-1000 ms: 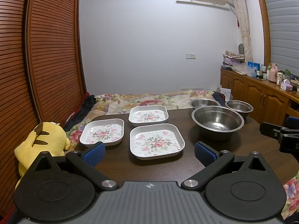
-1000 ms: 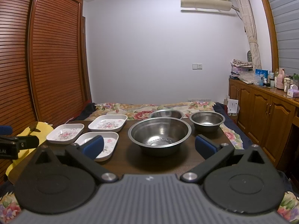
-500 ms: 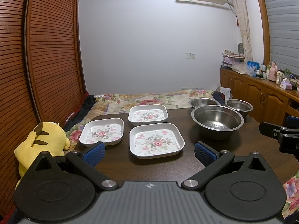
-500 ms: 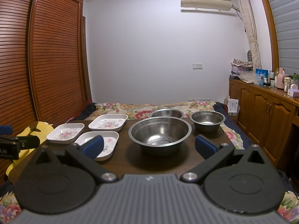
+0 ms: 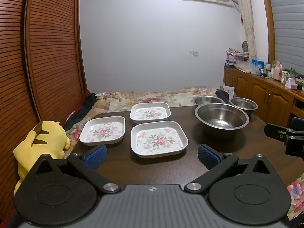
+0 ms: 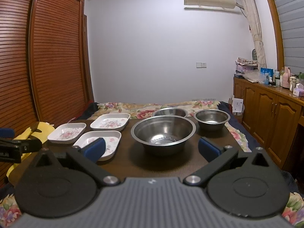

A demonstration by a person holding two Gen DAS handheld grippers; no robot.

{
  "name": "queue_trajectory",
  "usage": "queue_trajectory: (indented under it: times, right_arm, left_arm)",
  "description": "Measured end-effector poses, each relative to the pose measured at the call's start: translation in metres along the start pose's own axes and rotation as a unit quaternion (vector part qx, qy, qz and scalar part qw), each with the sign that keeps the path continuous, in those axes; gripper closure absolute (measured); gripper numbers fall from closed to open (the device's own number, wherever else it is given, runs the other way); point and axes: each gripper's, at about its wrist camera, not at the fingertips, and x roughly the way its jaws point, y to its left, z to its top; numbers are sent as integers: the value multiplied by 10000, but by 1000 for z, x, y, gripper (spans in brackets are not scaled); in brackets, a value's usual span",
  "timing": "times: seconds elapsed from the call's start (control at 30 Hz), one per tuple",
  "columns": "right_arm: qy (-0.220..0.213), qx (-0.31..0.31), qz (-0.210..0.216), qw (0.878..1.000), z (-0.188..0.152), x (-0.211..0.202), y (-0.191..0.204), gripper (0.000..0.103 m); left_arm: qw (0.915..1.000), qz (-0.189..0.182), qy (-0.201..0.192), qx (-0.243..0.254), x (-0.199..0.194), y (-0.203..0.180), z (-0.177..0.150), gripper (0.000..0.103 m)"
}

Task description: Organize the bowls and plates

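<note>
no shift since earlier | dark wooden table (image 5: 190, 163) (bedroom) | plates, bowls apart

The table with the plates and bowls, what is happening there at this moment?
A person holds a two-finger claw in each hand over a dark wooden table. Both the left claw and the right claw are open and hold nothing. Three square floral plates lie separately on the left side, and three steel bowls stand separately on the right. Nothing is stacked yet, so the organizing has not visibly begun. A yellow plush toy sits beside the table.
</note>
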Motion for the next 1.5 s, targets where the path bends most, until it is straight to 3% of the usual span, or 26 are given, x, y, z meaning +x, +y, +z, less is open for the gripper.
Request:
queue_trajectory:
  times: [0.47, 0.97, 1.5]
  right_arm:
    - [212, -119, 232, 9994, -11, 17, 10, 0]
    - [376, -387, 577, 9969, -7, 39, 36, 0]
    - [461, -465, 934, 9935, -2, 77, 55, 0]
  left_arm:
    - [9988, -51, 463, -175, 36, 18, -12, 0]
    - [9956, 208, 883, -238, 82, 63, -17, 0]
    - [9957, 337, 863, 23, 118, 84, -10, 0]
